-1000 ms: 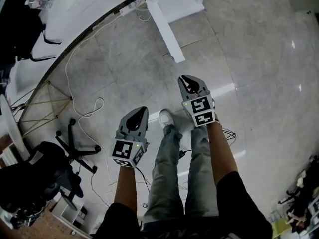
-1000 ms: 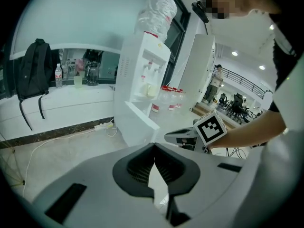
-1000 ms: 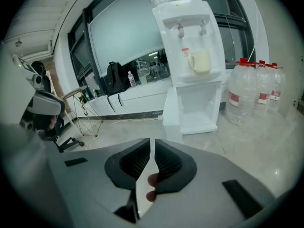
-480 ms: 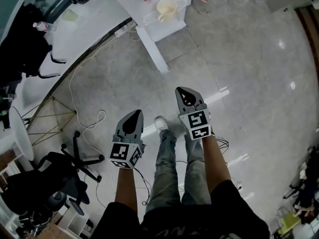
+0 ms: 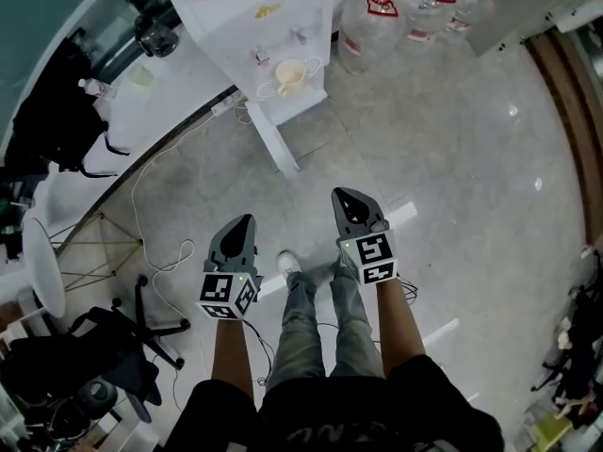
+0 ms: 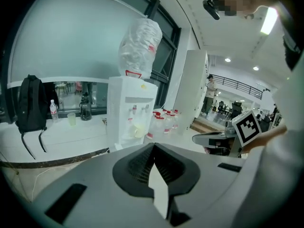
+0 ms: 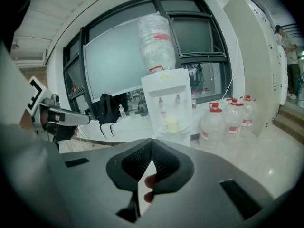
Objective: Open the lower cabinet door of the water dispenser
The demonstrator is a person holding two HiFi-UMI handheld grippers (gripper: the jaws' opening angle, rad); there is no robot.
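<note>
The white water dispenser [image 5: 273, 36] stands at the top of the head view, with a pale cup [image 5: 287, 73] on its tray. It also shows far ahead in both gripper views [image 6: 130, 113] [image 7: 167, 103], an upturned bottle on top. Its lower cabinet is hidden behind the gripper bodies there. My left gripper [image 5: 247, 219] and right gripper [image 5: 339, 194] hang over the floor in front of my legs, well short of the dispenser. Both are shut with nothing between their jaws [image 6: 153, 144] [image 7: 152, 140].
Several red-capped water jugs [image 5: 372, 17] stand right of the dispenser. A curved white counter [image 5: 141, 111] with a black backpack [image 5: 57, 111] runs along the left. An office chair [image 5: 104, 347], a wire-legged table [image 5: 42, 271] and a loose cable [image 5: 160, 234] are at the lower left.
The head view has swung up, so the dispenser and the jugs now show at the top. Both grippers stay side by side before my legs, pointing towards the dispenser.
</note>
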